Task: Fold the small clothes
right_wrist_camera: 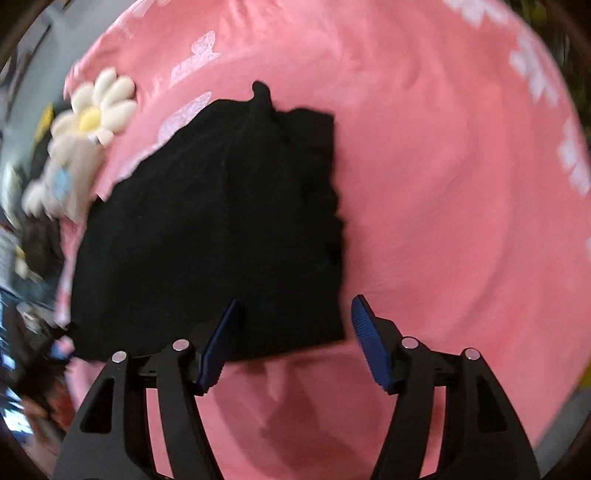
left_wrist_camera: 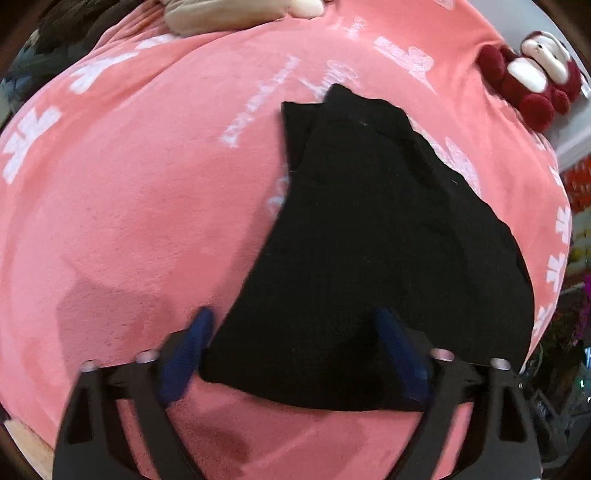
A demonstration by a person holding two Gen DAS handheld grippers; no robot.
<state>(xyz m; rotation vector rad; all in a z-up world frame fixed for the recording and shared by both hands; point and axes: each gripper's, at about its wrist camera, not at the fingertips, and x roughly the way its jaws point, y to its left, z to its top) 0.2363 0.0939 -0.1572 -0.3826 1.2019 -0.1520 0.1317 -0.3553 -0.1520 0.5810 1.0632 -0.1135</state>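
A small black garment (left_wrist_camera: 362,236) lies folded on the pink blanket (left_wrist_camera: 129,192). It also shows in the right wrist view (right_wrist_camera: 214,229). My left gripper (left_wrist_camera: 295,325) is open, its blue pads on either side of the garment's near corner, just above it. My right gripper (right_wrist_camera: 295,314) is open too, its pads straddling the garment's near right corner. Neither holds cloth. The garment's near edge is partly hidden behind the fingers.
A red and white plush monkey (left_wrist_camera: 532,77) lies at the far right. A beige plush (left_wrist_camera: 236,14) lies at the far edge. A white daisy plush (right_wrist_camera: 85,136) lies left of the garment. Clutter lies beyond the blanket's edges (right_wrist_camera: 26,295).
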